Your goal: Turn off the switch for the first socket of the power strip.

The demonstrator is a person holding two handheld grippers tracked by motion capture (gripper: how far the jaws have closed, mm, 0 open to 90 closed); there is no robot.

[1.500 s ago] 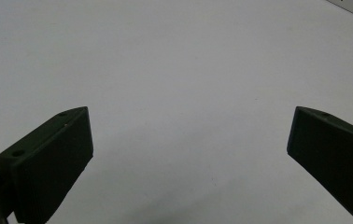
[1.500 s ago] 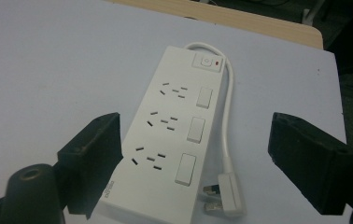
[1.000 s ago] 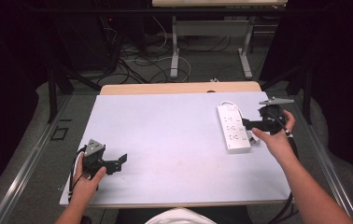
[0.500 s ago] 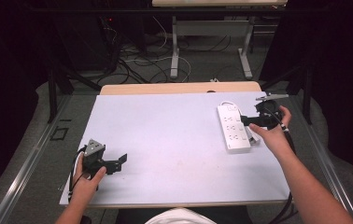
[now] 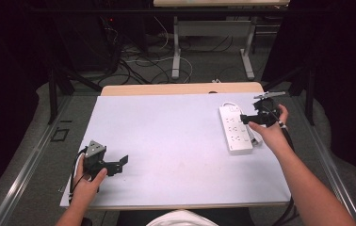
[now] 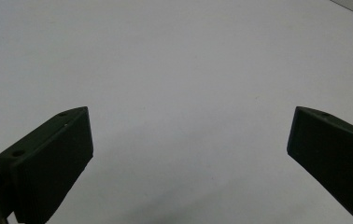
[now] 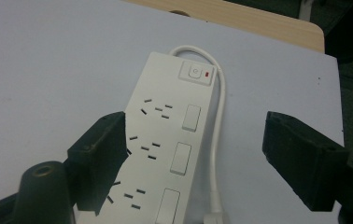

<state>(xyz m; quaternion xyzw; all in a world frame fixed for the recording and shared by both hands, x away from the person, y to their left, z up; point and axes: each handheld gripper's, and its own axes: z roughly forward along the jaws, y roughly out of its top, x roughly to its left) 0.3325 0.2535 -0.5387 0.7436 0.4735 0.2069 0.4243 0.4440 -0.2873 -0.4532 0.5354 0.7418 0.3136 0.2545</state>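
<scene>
- Two grippers work over a pale table (image 5: 176,141); the power strip's (image 5: 235,128) near end is cut off in the right gripper view, and its cord (image 7: 217,154) runs out of frame.
- Right gripper (image 5: 245,119) hovers over the strip near the table's far right edge, jaws wide apart, straddling the strip without touching it.
- Left gripper (image 5: 122,161) rests near the front left edge, jaws open on bare table, well apart from the strip.
- Dark room beyond; cables (image 5: 138,66) lie tangled on the floor.
- Broad open tabletop lies between the grippers.
</scene>
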